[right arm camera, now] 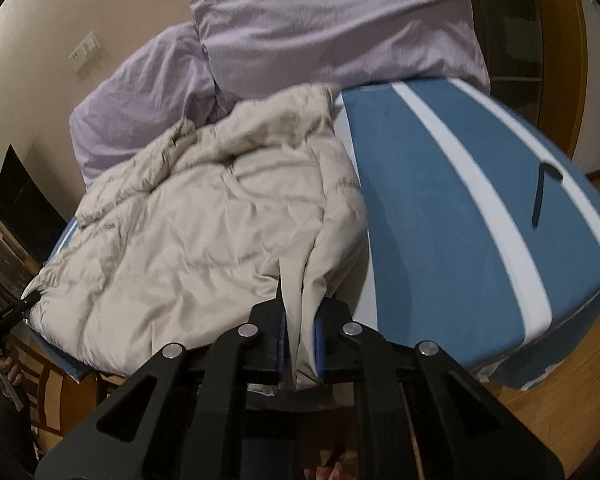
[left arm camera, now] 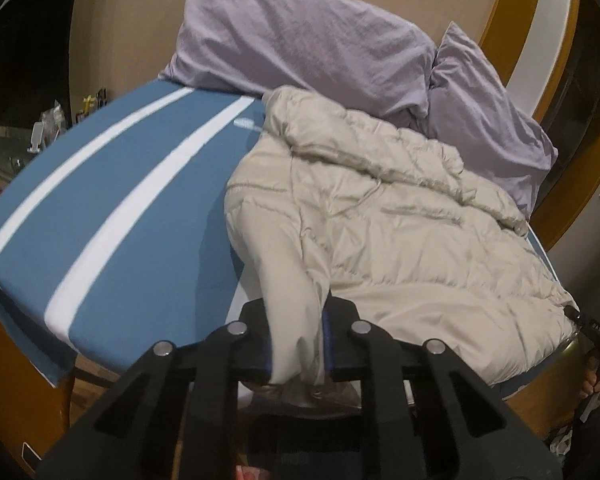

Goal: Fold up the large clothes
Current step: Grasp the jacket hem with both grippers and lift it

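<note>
**Both hem corners gripped, fold not yet made**

Beige jacket (left arm camera: 400, 220) lies on the striped bed (left arm camera: 100, 208), near the pillows (left arm camera: 300, 32). Left hand-held gripper (left arm camera: 296, 344) and right hand-held gripper (right arm camera: 300, 344) each clenched on a near fabric edge. Next, prob.: lift both together, carry edge toward collar, keep even.

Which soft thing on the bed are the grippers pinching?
The beige puffy jacket, nearest both grippers. The two purple pillows lie behind it, untouched.
</note>
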Demonstrator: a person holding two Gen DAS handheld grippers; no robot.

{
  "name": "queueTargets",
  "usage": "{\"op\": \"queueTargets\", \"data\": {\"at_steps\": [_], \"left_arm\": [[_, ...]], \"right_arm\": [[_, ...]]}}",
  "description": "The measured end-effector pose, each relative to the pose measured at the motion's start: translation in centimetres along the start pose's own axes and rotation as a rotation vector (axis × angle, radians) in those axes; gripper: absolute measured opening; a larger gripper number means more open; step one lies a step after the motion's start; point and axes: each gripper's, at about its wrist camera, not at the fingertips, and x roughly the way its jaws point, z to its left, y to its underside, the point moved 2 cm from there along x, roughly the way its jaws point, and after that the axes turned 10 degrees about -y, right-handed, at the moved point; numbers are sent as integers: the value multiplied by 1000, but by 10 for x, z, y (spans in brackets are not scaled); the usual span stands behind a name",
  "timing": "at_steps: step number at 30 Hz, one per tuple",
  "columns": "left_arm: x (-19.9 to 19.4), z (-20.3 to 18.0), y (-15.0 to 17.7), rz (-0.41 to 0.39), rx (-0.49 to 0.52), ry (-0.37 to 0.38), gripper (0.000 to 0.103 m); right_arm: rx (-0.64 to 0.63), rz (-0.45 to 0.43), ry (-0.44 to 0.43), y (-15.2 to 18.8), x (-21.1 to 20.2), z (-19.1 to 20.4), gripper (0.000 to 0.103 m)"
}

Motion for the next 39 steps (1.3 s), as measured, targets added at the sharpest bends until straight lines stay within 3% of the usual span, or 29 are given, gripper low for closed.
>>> {"op": "queueTargets", "data": {"at_steps": [11,22,30,39], "left_arm": [[-19,-16,-53,-108,25,-47,17],[-10,-33,-110,-169,37,-106,17],[13,-46,-164,-200,31,-133,17],[73,-57,-225,-187,8,-160,17]], "right_arm": [[-131,-106,91,-61,-2,37,11],[-208,-148,169,-113,21,55,11],[-237,-162,210,-165,55,66,11],[-223,-138,246,-218,112,62,11]]}}
